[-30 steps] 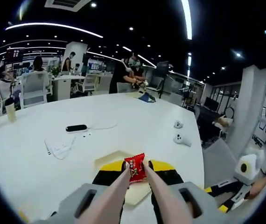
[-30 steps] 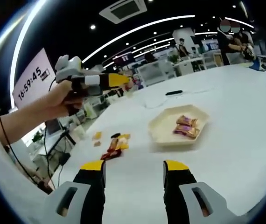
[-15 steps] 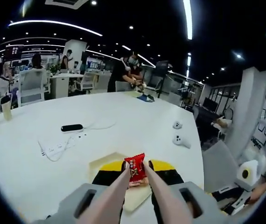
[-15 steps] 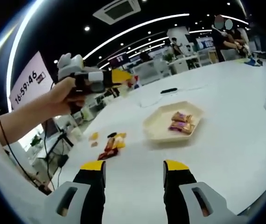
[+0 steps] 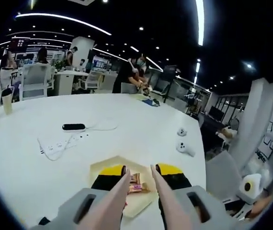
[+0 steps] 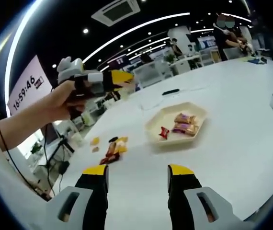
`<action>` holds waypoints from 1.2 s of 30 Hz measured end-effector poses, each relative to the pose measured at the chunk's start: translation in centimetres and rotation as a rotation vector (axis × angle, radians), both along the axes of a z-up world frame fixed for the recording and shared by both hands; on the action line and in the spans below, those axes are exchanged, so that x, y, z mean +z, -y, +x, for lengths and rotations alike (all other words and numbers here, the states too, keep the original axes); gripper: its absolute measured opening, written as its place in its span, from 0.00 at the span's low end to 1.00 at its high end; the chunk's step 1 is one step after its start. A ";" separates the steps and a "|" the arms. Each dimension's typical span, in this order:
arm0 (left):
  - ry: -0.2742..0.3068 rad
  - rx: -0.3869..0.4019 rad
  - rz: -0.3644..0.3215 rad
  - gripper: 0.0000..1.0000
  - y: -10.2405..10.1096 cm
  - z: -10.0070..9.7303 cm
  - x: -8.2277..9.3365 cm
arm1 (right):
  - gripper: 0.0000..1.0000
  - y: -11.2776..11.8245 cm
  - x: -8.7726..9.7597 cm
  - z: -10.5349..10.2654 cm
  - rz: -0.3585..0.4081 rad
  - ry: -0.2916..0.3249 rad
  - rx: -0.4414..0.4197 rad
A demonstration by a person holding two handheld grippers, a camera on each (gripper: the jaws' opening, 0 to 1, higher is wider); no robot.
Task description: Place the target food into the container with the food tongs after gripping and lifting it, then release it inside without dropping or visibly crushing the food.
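Tongs status: the left tongs (image 5: pixel 140 168) stand apart with nothing between them, poised over the tray (image 5: pixel 107 165) on the white table (image 5: pixel 141 129). In the right gripper view the same left tongs (image 6: pixel 127 79), held in a hand (image 6: pixel 62 103), sit high above the table, left of the tray (image 6: pixel 194 109).

Food status: a red packet (image 6: pixel 164 132) lies inside the tray near its left rim, just beside two orange-brown packets (image 6: pixel 184 123) at the tray's middle. In the left gripper view, packets (image 5: pixel 135 182) show between the tong tips. The red packet rests flat and looks uncrushed, which is judged to mean the release step is complete for this item.

Right tongs (image 6: pixel 137 168): wide and empty, hovering over bare table near the viewer, well apart from the tray. This standoff is judged to keep them out of the left tongs' working area.

Remaining stock: several more packets (image 6: pixel 113 146) lie in a loose group on the table, left of the tray. A further pick from this group is the probable next step.

Other items: a power strip (image 5: pixel 55 143), a black device (image 5: pixel 73 127) and two white controllers (image 5: pixel 183 141) lie at the far side of the table.
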State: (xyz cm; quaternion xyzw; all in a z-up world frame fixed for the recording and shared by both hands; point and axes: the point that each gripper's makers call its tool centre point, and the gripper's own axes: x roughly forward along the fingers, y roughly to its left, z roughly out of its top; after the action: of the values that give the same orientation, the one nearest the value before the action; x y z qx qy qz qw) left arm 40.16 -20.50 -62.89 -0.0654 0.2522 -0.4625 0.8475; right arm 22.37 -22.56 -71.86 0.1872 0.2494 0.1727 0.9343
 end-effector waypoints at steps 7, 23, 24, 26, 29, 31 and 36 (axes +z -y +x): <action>-0.018 0.014 -0.015 0.24 -0.4 -0.4 0.2 | 0.49 -0.4 -0.5 -0.2 0.008 -0.010 0.007; 0.045 0.015 0.003 0.24 -1.8 -1.8 0.3 | 0.49 -1.3 -0.8 -1.1 0.012 -0.024 0.057; 0.046 0.015 0.002 0.24 -1.9 -1.9 0.3 | 0.49 -1.4 -0.7 -1.1 0.010 -0.024 0.063; 0.051 0.014 0.000 0.24 -2.0 -2.1 0.2 | 0.49 -1.6 -0.6 -1.3 0.008 -0.023 0.072; 0.051 0.020 -0.009 0.24 -2.2 -2.5 0.2 | 0.49 -1.8 -0.4 -1.5 0.002 -0.024 0.083; 0.051 0.025 -0.016 0.24 -2.4 -2.6 0.3 | 0.49 -2.0 -0.2 -1.7 -0.002 -0.022 0.091; 0.064 0.041 -0.022 0.23 -2.9 -2.7 0.3 | 0.49 -2.2 -0.2 -2.1 -0.012 -0.022 0.103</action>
State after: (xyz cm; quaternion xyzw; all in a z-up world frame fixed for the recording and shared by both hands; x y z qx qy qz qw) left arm 37.47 -17.57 -62.56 -0.0648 0.2184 -0.4497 0.8636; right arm 20.23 -20.36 -72.04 0.1705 0.2701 0.2171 0.9224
